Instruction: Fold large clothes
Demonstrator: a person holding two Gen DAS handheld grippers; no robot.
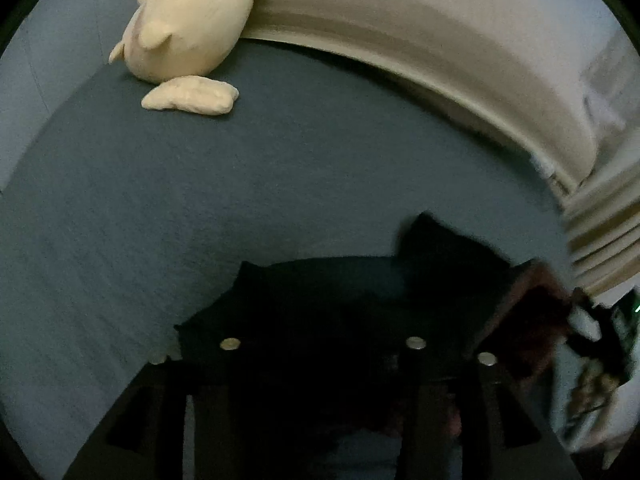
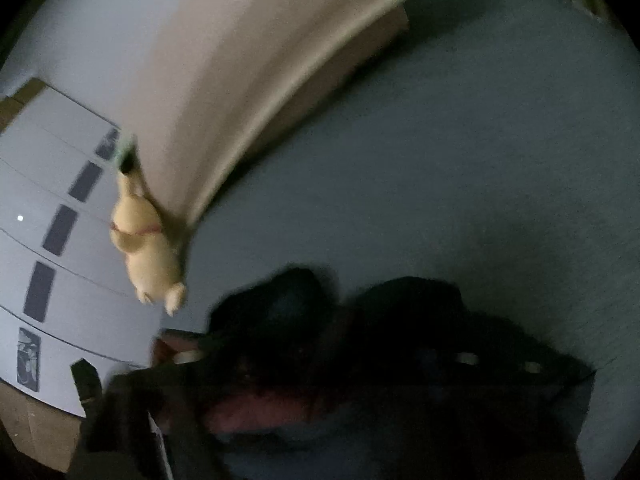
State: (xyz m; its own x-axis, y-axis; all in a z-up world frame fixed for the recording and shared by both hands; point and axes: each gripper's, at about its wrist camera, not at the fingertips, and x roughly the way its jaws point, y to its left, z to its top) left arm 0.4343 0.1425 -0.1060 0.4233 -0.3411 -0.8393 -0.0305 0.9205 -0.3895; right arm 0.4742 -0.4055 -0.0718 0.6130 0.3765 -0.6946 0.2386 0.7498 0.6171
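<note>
A dark, almost black garment (image 1: pixel 320 300) hangs bunched over my left gripper (image 1: pixel 324 364), above the blue-grey bed sheet (image 1: pixel 200 200). The left jaws look closed on its edge, though the cloth hides the tips. In the right wrist view the same dark garment (image 2: pixel 400 320) with a reddish lining (image 2: pixel 256 408) covers my right gripper (image 2: pixel 400 368), which seems clamped on it. The right gripper also shows at the right edge of the left wrist view (image 1: pixel 532 320), close beside the left one.
A cream plush toy (image 1: pixel 192 32) lies at the head of the bed against the beige headboard (image 1: pixel 400 40); it also shows in the right wrist view (image 2: pixel 148 248). A white drawer unit (image 2: pixel 60 220) stands beside the bed. Both views are motion-blurred.
</note>
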